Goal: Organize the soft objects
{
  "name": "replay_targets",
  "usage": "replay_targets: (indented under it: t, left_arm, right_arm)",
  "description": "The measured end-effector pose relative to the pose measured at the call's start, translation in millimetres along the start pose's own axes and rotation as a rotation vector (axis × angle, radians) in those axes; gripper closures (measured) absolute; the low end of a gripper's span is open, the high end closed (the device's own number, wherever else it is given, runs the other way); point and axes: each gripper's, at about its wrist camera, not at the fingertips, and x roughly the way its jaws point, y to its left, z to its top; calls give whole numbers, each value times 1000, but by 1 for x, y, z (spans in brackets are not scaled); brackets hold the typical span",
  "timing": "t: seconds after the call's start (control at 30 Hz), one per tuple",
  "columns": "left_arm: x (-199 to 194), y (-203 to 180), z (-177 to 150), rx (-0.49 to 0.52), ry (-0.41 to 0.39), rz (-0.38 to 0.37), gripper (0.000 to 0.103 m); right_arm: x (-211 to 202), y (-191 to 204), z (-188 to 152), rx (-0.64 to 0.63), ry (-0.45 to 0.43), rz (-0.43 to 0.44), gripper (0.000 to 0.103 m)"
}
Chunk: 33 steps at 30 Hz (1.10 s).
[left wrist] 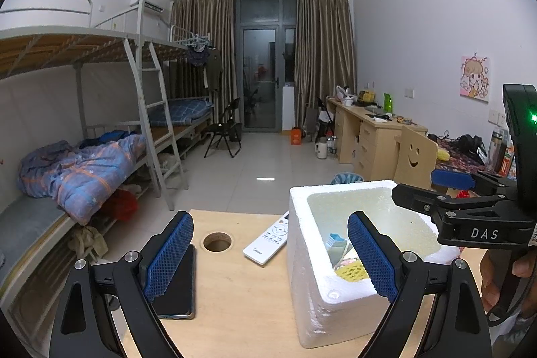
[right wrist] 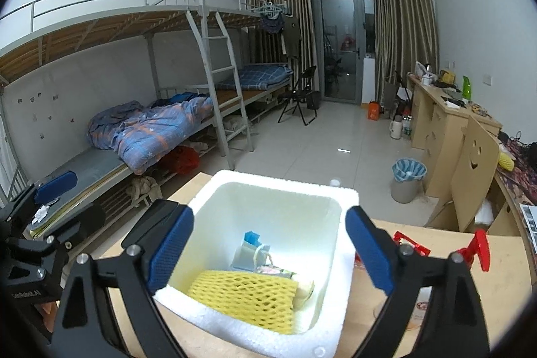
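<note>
over the open mouth of the white foam box (right wrist: 335, 190), which stands on the wooden worktop (left wrist: 235, 291) toward its right side, the right gripper (right wrist: 270, 252) hangs with its jaws spread wide and nothing between the blue pads. directly below and ahead of it, inside the box, lies the yellow foam net sleeve (right wrist: 248, 294), its long axis running across the gripper's view, against the box's near wall. behind the sleeve sit a small pale gift bag (right wrist: 250, 252) and a flat packet too blurred to name. the left gripper (left wrist: 270, 259) is also wide open and empty, set to the left of the box, with one pad over a dark phone (left wrist: 178, 301) and the other crossing the box's rim. a white remote (left wrist: 268, 239) lies just beside the box's left wall. the right hand is plainly nearer the box's contents; any further soft item appears to lie outside it, though none is clearly identifiable on the worktop.
</note>
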Motion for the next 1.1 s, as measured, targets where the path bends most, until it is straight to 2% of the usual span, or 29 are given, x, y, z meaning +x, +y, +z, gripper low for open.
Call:
replay_targets:
  t: [0.57, 0.8, 0.9, 1.1]
  left_arm:
    - [-26, -15, 2, 3, -16, -2, 9]
    - [-56, -20, 3, -12, -32, -24, 9]
    - [-73, -23, 0, -14, -37, -30, 7]
    - [-105, -27, -6, -29, -70, -29, 5]
  right_arm:
    - [-41, 0, -2, 4, -43, -29, 9]
    - [-78, -1, -13, 26, -80, -31, 8]
    - [-96, -2, -22, 23, -95, -41, 0]
    - [-126, -4, -35, 45, -127, -46, 0]
